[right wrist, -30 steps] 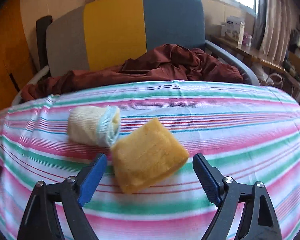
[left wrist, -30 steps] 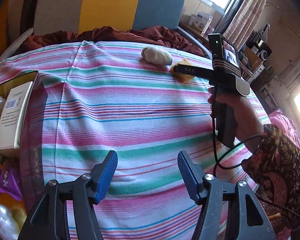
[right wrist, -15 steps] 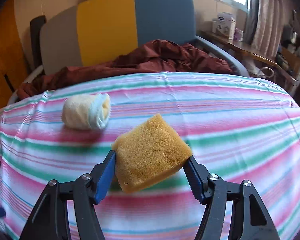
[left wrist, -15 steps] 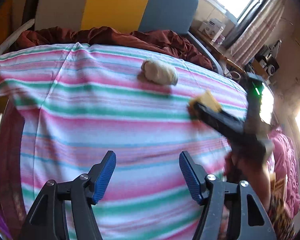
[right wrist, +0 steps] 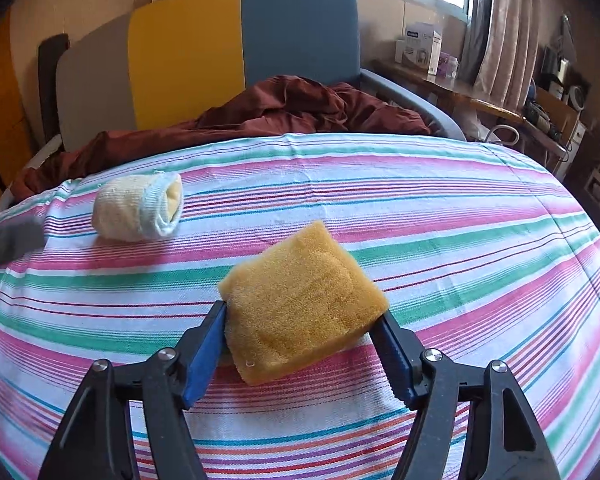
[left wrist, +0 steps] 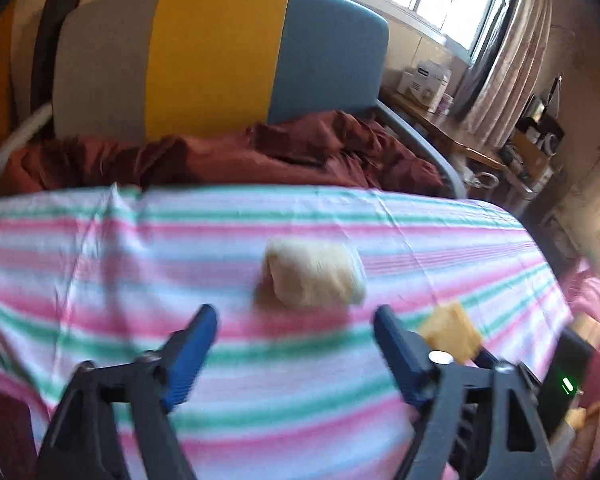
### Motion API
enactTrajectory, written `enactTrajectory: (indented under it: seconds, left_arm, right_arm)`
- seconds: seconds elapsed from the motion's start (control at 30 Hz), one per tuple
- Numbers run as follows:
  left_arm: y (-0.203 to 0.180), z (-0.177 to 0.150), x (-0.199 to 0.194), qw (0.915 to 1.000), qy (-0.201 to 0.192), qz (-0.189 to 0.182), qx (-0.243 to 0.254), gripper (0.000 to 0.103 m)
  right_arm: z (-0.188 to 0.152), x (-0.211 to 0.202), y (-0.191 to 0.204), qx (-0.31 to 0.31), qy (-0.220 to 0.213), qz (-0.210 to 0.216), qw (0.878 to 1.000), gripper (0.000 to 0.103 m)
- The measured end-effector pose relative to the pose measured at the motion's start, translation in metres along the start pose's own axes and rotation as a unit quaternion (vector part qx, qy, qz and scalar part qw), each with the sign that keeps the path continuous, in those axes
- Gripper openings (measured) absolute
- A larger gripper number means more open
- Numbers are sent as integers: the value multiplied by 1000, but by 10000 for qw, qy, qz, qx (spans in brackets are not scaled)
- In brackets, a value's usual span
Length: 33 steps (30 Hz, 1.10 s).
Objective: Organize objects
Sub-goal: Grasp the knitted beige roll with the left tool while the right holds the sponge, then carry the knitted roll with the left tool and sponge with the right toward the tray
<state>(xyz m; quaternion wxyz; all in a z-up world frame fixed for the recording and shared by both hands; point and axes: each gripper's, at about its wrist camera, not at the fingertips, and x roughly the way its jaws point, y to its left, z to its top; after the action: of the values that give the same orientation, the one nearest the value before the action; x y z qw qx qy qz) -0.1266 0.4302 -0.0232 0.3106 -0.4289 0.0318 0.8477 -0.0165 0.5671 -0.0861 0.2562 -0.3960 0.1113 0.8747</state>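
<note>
Looking along the left tongs (left wrist: 296, 356), spread wide with nothing between them, the rolled sock (left wrist: 314, 278) lies dead ahead at 12 o'clock, just past the tips, on the striped surface (left wrist: 100, 264). These tongs look like the nearer pair to it. Its long axis runs side to side, 9 to 3 o'clock, so across the gap; the right wrist view shows the cuff opening (right wrist: 172, 204) facing 3 o'clock. The right tongs (right wrist: 302, 326) are pinching the yellow sponge (right wrist: 304, 308) by 2 opposite sides, with the sock off at their 10 o'clock.
</note>
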Motion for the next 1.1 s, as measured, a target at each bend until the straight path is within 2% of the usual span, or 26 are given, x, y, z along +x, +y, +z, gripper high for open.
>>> enactTrajectory:
  seconds: [0.07, 0.13, 0.23, 0.4, 0.6, 0.67, 0.73, 0.93, 1.1]
  left_arm:
    - [-5, 6, 13, 9999, 51, 81, 106, 85]
    - [-10, 11, 23, 9999, 67, -1, 145, 85]
    - [-15, 18, 36, 9998, 60, 108, 150, 85]
    - [-30, 16, 59, 9979, 166, 375, 505, 85]
    - [-36, 3, 71, 9954, -79, 477, 822, 85]
    - [-34, 3, 74, 9958, -33, 473, 782, 82]
    - [-29, 3, 75, 9965, -25, 486, 682, 73]
    - [-25, -2, 67, 9976, -233, 314, 566, 69]
    - [-17, -13, 47, 9970, -500, 409, 416, 69]
  right_arm:
    - [0, 3, -2, 56, 44, 59, 10000, 72]
    - [-1, 5, -5, 115, 91, 123, 9998, 72]
    - [-2, 4, -5, 121, 60, 124, 9998, 72]
    - [-2, 4, -6, 154, 32, 156, 9998, 72]
    - [-3, 3, -7, 180, -5, 173, 9997, 72]
    - [-3, 3, -7, 193, -14, 187, 9996, 72]
    - [-4, 2, -7, 188, -24, 177, 9997, 72]
    - [-4, 2, -5, 168, -51, 147, 9997, 71]
    - [-4, 2, -4, 140, -70, 126, 9998, 70]
